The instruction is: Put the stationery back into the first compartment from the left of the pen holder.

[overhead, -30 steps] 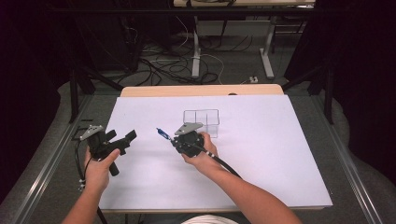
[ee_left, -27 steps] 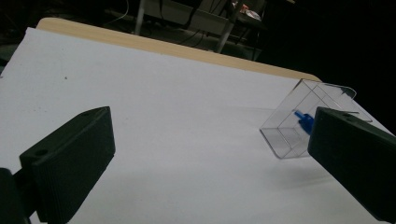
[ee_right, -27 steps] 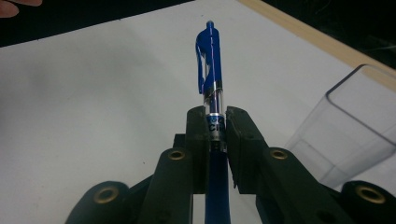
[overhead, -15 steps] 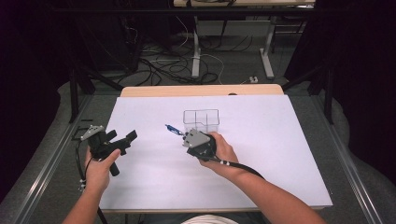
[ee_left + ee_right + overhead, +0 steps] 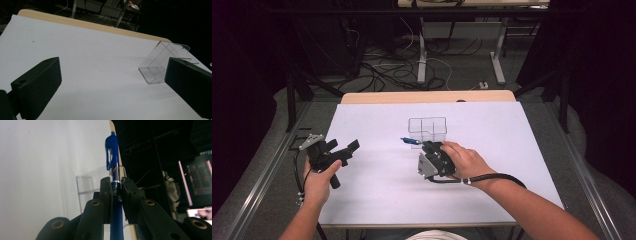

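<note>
A blue pen (image 5: 111, 147) with a clip stands clamped between the jaws of my right gripper (image 5: 115, 185), which is shut on its barrel. In the high view the right gripper (image 5: 421, 146) hovers over the middle of the white sheet, and the pen (image 5: 408, 141) pokes out to the left, just in front of a clear plastic divided box (image 5: 428, 128). That box (image 5: 85, 185) sits right behind the pen. My left gripper (image 5: 343, 148) is held at the sheet's left side, open and empty. Its jaws (image 5: 112, 82) stand wide apart, with the box (image 5: 160, 62) off to the right.
The white sheet (image 5: 512, 150) covers a wooden table whose bare far edge (image 5: 427, 96) shows behind it. Metal rails run along both sides. Desk legs and loose cables (image 5: 382, 70) lie on the floor beyond the table.
My right hand has carried the pen to the right and slightly up, closer to the clear box, and rolled so its grey plate faces the near side. The left hand stayed put.
</note>
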Motion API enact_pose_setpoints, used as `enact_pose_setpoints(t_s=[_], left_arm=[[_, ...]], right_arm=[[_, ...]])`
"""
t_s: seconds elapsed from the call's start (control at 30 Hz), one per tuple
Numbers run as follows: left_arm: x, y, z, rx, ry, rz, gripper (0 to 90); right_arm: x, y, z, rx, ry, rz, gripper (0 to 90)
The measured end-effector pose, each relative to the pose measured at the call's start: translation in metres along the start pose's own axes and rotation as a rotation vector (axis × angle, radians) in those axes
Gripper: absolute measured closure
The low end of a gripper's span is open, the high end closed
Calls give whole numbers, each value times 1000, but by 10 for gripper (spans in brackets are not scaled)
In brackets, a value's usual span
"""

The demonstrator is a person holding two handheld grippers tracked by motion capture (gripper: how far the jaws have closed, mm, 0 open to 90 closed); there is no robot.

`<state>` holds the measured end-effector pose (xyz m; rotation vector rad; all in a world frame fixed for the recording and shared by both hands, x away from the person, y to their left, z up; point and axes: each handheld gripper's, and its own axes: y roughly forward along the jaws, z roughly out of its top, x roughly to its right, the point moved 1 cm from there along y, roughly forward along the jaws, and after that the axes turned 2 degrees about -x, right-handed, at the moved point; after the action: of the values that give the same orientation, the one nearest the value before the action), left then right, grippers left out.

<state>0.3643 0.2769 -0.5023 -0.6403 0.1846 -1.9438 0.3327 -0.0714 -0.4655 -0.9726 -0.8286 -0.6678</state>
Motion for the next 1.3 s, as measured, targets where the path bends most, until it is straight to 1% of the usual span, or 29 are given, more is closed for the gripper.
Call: enact_pose_setpoints(t_s=[0.03, 0.1, 0.13, 0.17, 0.23, 0.3, 0.33, 0.37, 0.4, 0.43, 0.47, 0.5, 0.53, 0.57, 0.6, 0.63, 0.7, 0.73, 0.77, 0.83, 0.87, 0.9, 0.93, 1.03, 1.13, 1.17, 1.23, 1.27, 1.3], left_arm=[[1, 0, 0, -3, -1, 0, 8], [1, 0, 0, -5, 2, -1, 9], [2, 0, 0, -8, 0, -4, 10], [2, 0, 0, -9, 5, -5, 10], [3, 0, 0, -11, 4, -5, 10], [3, 0, 0, -10, 6, -6, 13], [4, -1, 0, -12, 8, -8, 13], [4, 0, 1, -7, 13, -9, 14], [4, -1, 1, -8, 16, -11, 18], [4, -1, 1, -8, 16, -11, 19], [5, -1, 1, -13, 17, -12, 19], [5, 0, 1, -6, 21, -12, 22], [6, 0, 1, -8, 25, -13, 22], [6, 0, 2, -5, 29, -13, 22], [7, 0, 2, -7, 33, -16, 22], [8, 0, 2, -14, 46, -21, 22], [10, 1, 3, -13, 45, -27, 23], [11, 1, 3, -15, 52, -31, 23], [12, 1, 3, -20, 58, -37, 24], [15, 1, 4, -30, 72, -48, 39], [16, 1, 5, -32, 80, -54, 47], [18, 1, 6, -35, 89, -62, 56], [20, 1, 7, -48, 103, -69, 66], [28, 1, 10, -54, 153, -86, 78], [39, 1, 13, -71, 235, -108, 101], [42, 1, 14, -72, 276, -114, 172], [52, 1, 16, -68, 333, -137, 173], [56, 1, 17, -71, 362, -145, 187], [61, 2, 17, -74, 392, -149, 187]], right_arm=[[1, -2, -1, 6, -31, 0, 797], [3, -7, -2, -11, -108, -12, 798], [4, -9, -2, -2, -140, -11, 797], [4, -11, -3, -6, -164, -13, 798], [4, -15, -4, -11, -229, -19, 798], [3, -18, -5, -20, -286, -12, 798], [3, -18, -5, -20, -286, -12, 798], [3, -21, -5, -25, -354, -19, 798], [1, -22, -6, -29, -369, -23, 798], [0, -23, -6, -25, -406, -30, 798], [0, -23, -6, -25, -406, -30, 798], [-1, -24, -6, -23, -451, -44, 798], [-1, -24, -6, -23, -451, -44, 798], [-2, -25, -7, -20, -478, -52, 798], [-3, -26, -7, -20, -528, -66, 798], [-3, -26, -7, -18, -561, -74, 798], [-4, -26, -8, -14, -612, -87, 797], [-4, -26, -8, -14, -612, -87, 797], [-4, -26, -9, -20, -625, -86, 798], [-5, -26, -11, -9, -650, -102, 797], [-5, -26, -12, -19, -653, -93, 798], [-5, -26, -12, -13, -660, -100, 798], [-5, -26, -13, -15, -653, -100, 797], [-5, -28, -14, -19, -648, -97, 798], [-4, -29, -14, -13, -649, -104, 797], [-4, -30, -14, -20, -644, -98, 798], [-4, -30, -14, -17, -648, -96, 797], [-4, -30, -15, -22, -633, -92, 798], [-4, -30, -15, -22, -633, -92, 798]])
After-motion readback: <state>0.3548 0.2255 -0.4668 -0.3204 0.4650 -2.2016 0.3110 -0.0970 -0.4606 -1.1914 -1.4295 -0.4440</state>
